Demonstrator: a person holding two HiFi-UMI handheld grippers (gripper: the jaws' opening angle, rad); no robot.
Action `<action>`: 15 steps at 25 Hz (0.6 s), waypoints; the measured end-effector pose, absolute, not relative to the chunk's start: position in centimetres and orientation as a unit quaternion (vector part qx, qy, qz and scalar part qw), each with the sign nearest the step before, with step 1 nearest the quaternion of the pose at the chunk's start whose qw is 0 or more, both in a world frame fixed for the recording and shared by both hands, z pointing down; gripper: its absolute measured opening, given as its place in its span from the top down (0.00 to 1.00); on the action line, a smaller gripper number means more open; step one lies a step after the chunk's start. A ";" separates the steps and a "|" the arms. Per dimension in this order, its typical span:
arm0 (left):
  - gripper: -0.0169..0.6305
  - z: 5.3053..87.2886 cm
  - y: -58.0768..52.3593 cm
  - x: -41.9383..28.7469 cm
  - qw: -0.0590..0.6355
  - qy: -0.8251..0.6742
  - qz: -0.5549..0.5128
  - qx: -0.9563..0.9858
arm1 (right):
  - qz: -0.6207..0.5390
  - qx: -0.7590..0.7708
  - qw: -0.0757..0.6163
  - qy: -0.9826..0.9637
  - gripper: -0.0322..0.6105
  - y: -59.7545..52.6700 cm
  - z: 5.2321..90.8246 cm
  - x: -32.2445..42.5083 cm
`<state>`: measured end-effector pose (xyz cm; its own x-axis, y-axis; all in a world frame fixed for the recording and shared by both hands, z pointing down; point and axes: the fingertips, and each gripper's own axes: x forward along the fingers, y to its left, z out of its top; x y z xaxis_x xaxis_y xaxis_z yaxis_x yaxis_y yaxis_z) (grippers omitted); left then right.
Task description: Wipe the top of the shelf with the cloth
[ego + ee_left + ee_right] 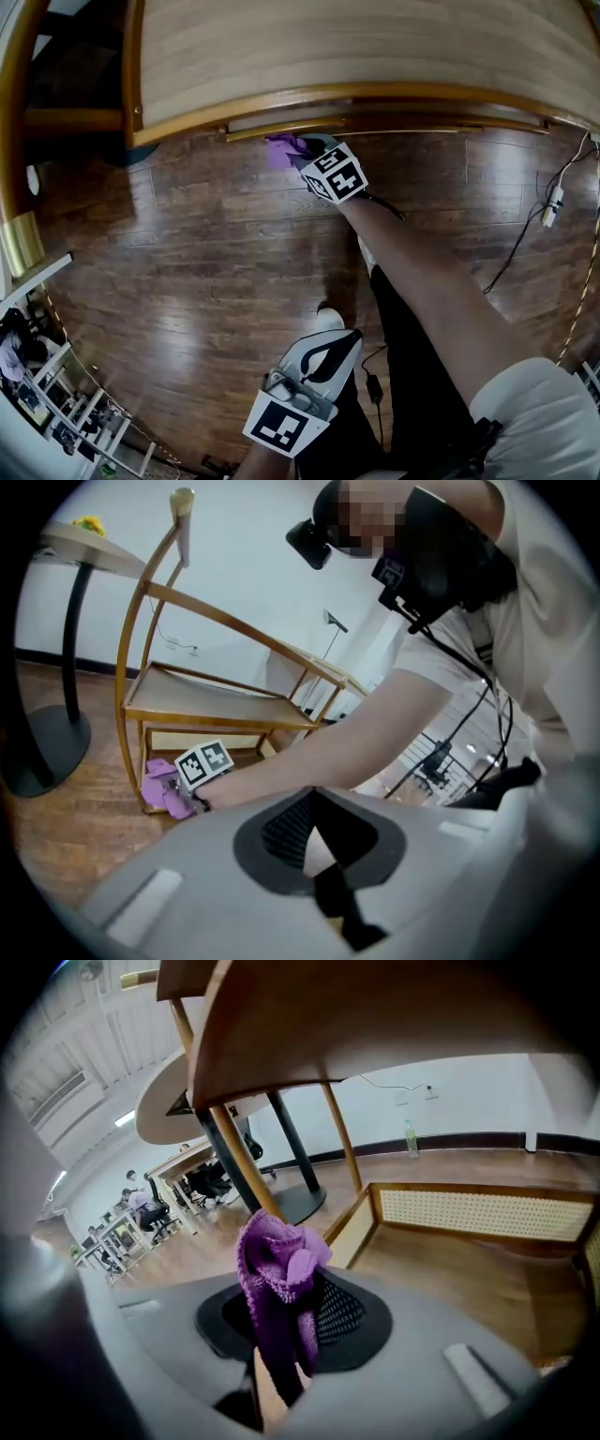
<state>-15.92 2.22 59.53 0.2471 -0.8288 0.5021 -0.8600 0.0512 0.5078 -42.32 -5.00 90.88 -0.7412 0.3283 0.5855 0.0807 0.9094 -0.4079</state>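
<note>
The wooden shelf's top board [356, 47] fills the upper part of the head view. Just below its front edge, at a lower tier, my right gripper [302, 152] is shut on a bunched purple cloth [281, 150]. In the right gripper view the cloth [277, 1274] sticks up from between the jaws of the gripper [286, 1330], under a shelf board [375, 1016] and over the bottom tier [450, 1269]. The left gripper view shows the cloth [159, 789] low at the shelf's [216, 705] left corner. My left gripper [328, 345] hangs back near my legs, shut and empty.
Dark wood floor lies in front of the shelf. A cable and power strip [553, 202] run along the right, and another cable [373, 384] lies by my feet. A round table base [37, 752] stands left of the shelf.
</note>
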 end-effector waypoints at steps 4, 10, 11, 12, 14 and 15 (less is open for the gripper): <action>0.95 60.8 0.9 -16.1 0.396 -0.603 0.022 0.692 | 0.179 -0.081 0.357 -0.913 0.81 -9.4 93.2 -40.0; 0.95 61.1 -2.4 -15.5 0.395 -0.578 0.025 0.713 | 0.175 -0.021 0.377 -0.909 0.81 -17.1 94.9 -34.4; 0.95 61.2 -2.9 -15.4 0.395 -0.574 0.025 0.717 | 0.174 -0.011 0.379 -0.909 0.81 -18.4 95.0 -33.5; 0.95 61.2 -3.4 -15.2 0.396 -0.570 0.025 0.720 | 0.174 0.000 0.380 -0.908 0.81 -19.7 95.0 -32.6; 0.95 61.2 -4.4 -14.8 0.395 -0.558 0.030 0.729 | 0.171 0.019 0.384 -0.907 0.81 -22.2 95.1 -30.7; 0.95 61.3 -4.9 -14.5 0.394 -0.552 0.033 0.734 | 0.169 0.028 0.386 -0.906 0.81 -23.4 95.2 -29.8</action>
